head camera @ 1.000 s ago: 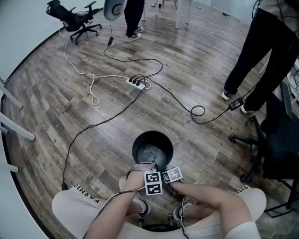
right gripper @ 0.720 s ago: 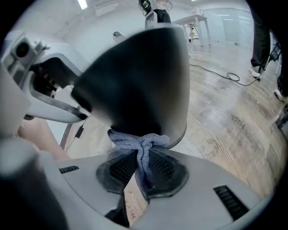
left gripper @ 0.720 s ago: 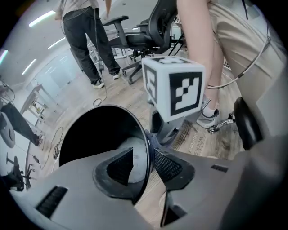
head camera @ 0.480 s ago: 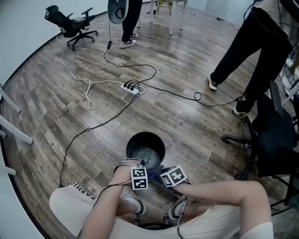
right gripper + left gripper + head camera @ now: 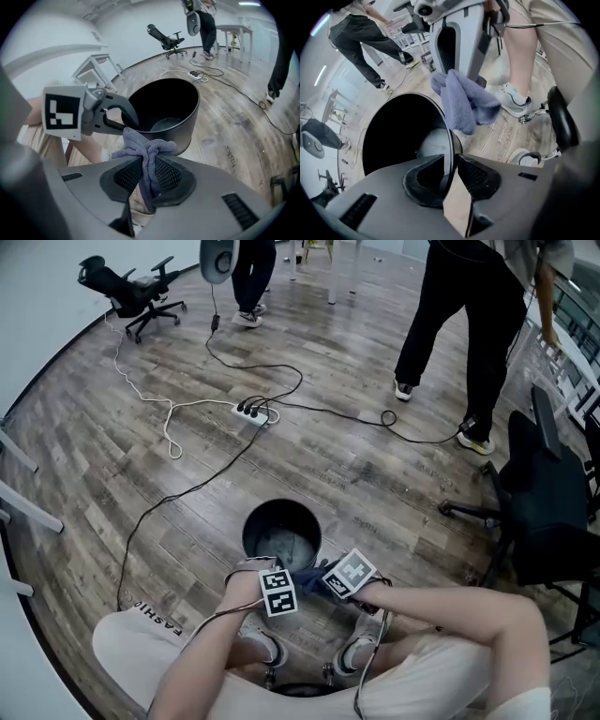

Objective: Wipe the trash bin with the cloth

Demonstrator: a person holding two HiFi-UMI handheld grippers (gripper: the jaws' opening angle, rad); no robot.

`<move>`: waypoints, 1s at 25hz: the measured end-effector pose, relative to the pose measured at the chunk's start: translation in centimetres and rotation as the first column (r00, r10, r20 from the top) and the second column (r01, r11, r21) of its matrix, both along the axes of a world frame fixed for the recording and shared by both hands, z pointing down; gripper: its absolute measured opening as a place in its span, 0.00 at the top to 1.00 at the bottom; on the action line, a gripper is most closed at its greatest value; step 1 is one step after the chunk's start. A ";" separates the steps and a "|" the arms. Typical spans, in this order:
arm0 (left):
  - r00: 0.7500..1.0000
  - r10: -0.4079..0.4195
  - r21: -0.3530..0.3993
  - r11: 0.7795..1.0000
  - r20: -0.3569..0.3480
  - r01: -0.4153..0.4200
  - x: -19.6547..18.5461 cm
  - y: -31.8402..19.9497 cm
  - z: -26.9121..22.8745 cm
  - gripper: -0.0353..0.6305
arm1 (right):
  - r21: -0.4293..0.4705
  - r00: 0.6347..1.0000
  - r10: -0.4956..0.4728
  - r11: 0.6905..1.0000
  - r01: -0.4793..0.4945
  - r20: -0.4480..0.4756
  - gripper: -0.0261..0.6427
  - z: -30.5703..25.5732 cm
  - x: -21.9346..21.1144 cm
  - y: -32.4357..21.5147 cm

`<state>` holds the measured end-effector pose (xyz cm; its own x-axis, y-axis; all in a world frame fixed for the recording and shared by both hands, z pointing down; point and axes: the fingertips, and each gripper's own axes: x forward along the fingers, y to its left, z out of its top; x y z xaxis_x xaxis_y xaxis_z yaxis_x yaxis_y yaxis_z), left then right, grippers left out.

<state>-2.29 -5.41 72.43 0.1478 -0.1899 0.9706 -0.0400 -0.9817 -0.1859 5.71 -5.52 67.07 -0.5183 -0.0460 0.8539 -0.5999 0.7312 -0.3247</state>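
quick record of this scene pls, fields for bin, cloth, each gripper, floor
trash bin: black, upright, top open
cloth: blue-grey, bunched, by the bin's near rim
right gripper: shut on the cloth
left gripper: straddles the bin's rim, jaws just been closing, pads not clearly pressing
floor: wood, cables trailing across

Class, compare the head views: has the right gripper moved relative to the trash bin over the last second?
Yes. The right gripper has drawn rightward and up off the trash bin's near rim, taking the cloth with it.
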 end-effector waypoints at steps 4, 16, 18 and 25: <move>0.998 -0.052 0.014 0.998 -0.040 0.053 1.8 0.3 -0.3 0.80 | 0.009 0.999 -0.027 1.000 0.027 -0.017 0.85 2.0 0.8 -0.2; 0.990 0.006 -0.024 1.000 -0.142 -0.009 4.2 1.2 -1.0 0.89 | 0.074 0.996 0.075 0.994 -0.079 0.056 0.85 6.8 -0.3 -1.9; 0.989 0.008 -0.022 1.000 -0.146 -0.011 4.4 1.2 -1.0 0.89 | 0.030 0.990 0.134 0.990 -0.135 0.033 0.85 9.2 -0.2 -1.8; 0.988 0.015 -0.005 1.000 -0.156 -0.016 4.5 1.1 -1.1 0.88 | 0.066 0.985 0.169 0.984 -0.166 -0.038 0.85 18.5 -1.1 -1.2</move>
<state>2.21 -4.34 71.29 0.3001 -0.1803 0.9367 -0.0526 -0.9836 -0.1724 4.61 -6.74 85.58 -0.4611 -0.1827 0.8683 -0.7282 0.6372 -0.2526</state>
